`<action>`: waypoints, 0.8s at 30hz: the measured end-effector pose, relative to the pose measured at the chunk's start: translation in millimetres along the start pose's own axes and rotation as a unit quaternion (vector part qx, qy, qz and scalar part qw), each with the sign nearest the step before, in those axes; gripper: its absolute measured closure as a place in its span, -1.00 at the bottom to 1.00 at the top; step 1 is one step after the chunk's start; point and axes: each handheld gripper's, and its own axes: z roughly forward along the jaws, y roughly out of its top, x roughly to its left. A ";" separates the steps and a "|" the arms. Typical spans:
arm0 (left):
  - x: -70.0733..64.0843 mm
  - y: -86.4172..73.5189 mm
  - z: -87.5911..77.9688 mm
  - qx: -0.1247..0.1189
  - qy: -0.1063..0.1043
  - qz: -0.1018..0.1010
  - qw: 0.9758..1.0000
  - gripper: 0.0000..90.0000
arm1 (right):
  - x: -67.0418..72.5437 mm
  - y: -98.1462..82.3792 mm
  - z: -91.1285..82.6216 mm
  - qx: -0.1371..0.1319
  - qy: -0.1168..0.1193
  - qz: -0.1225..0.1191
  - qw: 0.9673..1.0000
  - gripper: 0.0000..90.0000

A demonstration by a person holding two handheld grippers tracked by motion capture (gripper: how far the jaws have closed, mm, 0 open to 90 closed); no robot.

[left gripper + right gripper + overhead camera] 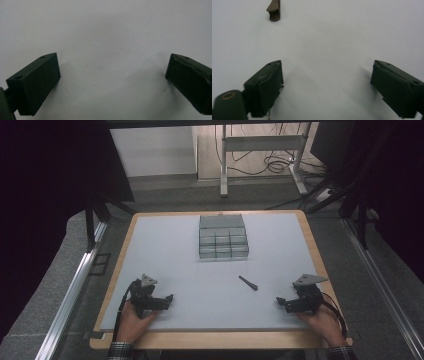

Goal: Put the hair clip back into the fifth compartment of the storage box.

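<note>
A clear plastic organiser box [223, 238] with several compartments stands at the middle back of the grey table mat [200, 285], its lid raised behind it. A small dark brown clip [248, 282] lies on the mat right of centre; the right gripper view catches its end [274, 10] at the top left. My left gripper [170, 298] rests near the front left, held by a hand, jaws wide apart over bare mat [112, 62]. My right gripper [280, 301] rests at the front right, also open and empty [327, 75], with the clip some way ahead of it.
The mat lies on a wooden table top [210, 340] whose edges frame it. Metal rails [75, 285] run along both sides of the table. A white stand [260, 150] and cables sit on the floor beyond the far edge.
</note>
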 end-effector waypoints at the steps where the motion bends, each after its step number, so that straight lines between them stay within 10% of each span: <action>1: 0.0 0.0 0.0 0.000 0.000 0.000 1.000 -1.00 | 0.5 0.2 0.7 -0.001 -0.002 0.004 1.000 -0.83; 24: 0.1 0.0 0.1 0.000 0.000 0.000 1.000 -1.00 | 2.6 3.1 1.9 0.008 -0.009 0.009 1.000 -0.84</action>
